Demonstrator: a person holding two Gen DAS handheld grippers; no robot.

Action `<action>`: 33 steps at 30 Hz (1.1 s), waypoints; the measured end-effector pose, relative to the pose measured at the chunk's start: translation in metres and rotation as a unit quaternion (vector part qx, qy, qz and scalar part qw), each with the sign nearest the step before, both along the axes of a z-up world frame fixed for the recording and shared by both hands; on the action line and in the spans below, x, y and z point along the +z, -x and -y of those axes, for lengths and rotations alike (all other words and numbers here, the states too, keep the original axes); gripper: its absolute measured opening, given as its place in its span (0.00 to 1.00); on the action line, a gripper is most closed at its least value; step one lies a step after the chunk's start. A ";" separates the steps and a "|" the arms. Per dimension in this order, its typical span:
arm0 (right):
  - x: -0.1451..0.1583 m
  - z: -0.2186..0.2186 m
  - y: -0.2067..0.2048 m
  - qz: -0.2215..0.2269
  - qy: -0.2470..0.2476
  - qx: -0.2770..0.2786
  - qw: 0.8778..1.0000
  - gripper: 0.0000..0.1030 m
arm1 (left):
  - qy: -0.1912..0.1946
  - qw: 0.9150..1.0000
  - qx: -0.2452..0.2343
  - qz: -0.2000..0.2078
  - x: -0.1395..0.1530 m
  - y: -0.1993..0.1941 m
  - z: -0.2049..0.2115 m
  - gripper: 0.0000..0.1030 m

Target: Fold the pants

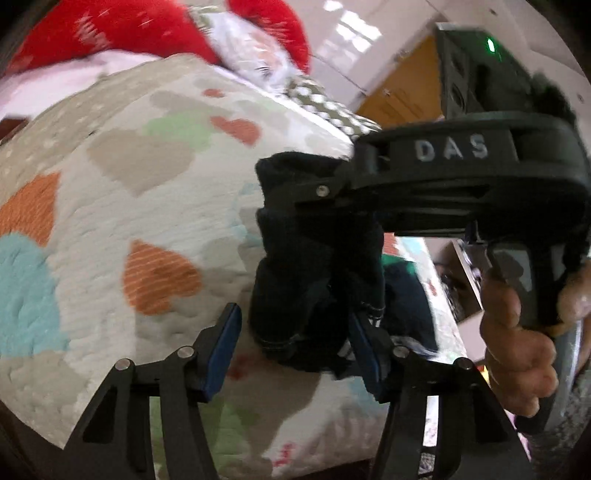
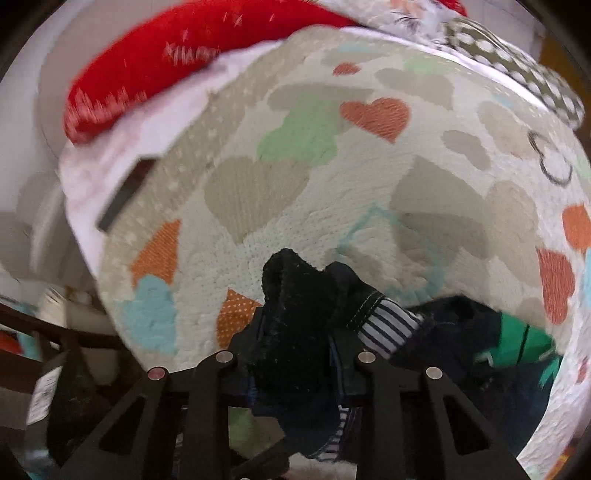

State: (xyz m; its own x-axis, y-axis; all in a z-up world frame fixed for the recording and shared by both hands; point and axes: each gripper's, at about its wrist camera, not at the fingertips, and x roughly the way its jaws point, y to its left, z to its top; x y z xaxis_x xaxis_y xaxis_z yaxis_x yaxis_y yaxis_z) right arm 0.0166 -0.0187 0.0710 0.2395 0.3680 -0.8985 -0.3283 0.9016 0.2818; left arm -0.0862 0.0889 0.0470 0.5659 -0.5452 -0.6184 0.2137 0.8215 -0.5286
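the right gripper [image 2: 295,363] is clamped on a bunched end of the dark pants [image 2: 299,317], lifted above the heart-print quilt [image 2: 258,192] near its front edge. the left gripper [image 1: 295,350] gapes around hanging cloth. looks like the opening lift; next, spread them flat.

- The left wrist view is looking forward between its own fingers [image 1: 218,354], hanging close above the quilt [image 1: 110,206] and facing the red pillow [image 1: 122,26] at the far end.
- The right gripper [image 1: 325,192] is crossing this view from the right, very near the lens.
- The right wrist view is sitting closer still, facing the same way.
- Both are sharing the quilt, pillow and pants [image 2: 295,332].
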 end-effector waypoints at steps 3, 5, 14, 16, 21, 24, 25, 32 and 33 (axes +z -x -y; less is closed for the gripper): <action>0.017 0.039 0.010 0.009 -0.051 -0.030 0.998 0.30 | 0.004 1.000 -0.021 0.014 0.018 0.003 0.014 0.56; 0.024 0.073 0.022 0.014 -0.090 -0.053 0.994 0.30 | 0.008 0.999 -0.031 0.019 0.028 0.003 0.020 0.56; -0.001 0.205 0.058 0.039 -0.174 -0.152 0.972 0.40 | -0.063 0.997 -0.032 -0.024 0.020 -0.029 0.068 0.56; -0.010 0.230 0.068 0.060 -0.147 -0.196 0.968 0.46 | -0.077 0.996 -0.041 -0.036 0.013 -0.032 0.084 0.56; -0.010 0.277 0.089 0.094 -0.121 -0.270 0.951 0.46 | -0.116 0.990 -0.066 -0.050 -0.006 -0.029 0.121 0.56; 0.010 0.285 0.098 0.131 -0.168 -0.265 0.940 0.46 | -0.130 0.988 -0.067 -0.049 -0.012 -0.024 0.128 0.56; 0.017 0.283 0.100 0.142 -0.192 -0.257 0.936 0.46 | -0.131 0.988 -0.065 -0.050 -0.013 -0.024 0.129 0.56; -0.006 0.238 0.080 0.066 -0.315 -0.192 0.927 0.46 | -0.127 0.988 -0.067 -0.057 -0.010 -0.021 0.124 0.56; -0.014 0.237 0.078 0.060 -0.297 -0.204 0.931 0.46 | -0.117 0.989 -0.068 -0.056 -0.006 -0.019 0.119 0.56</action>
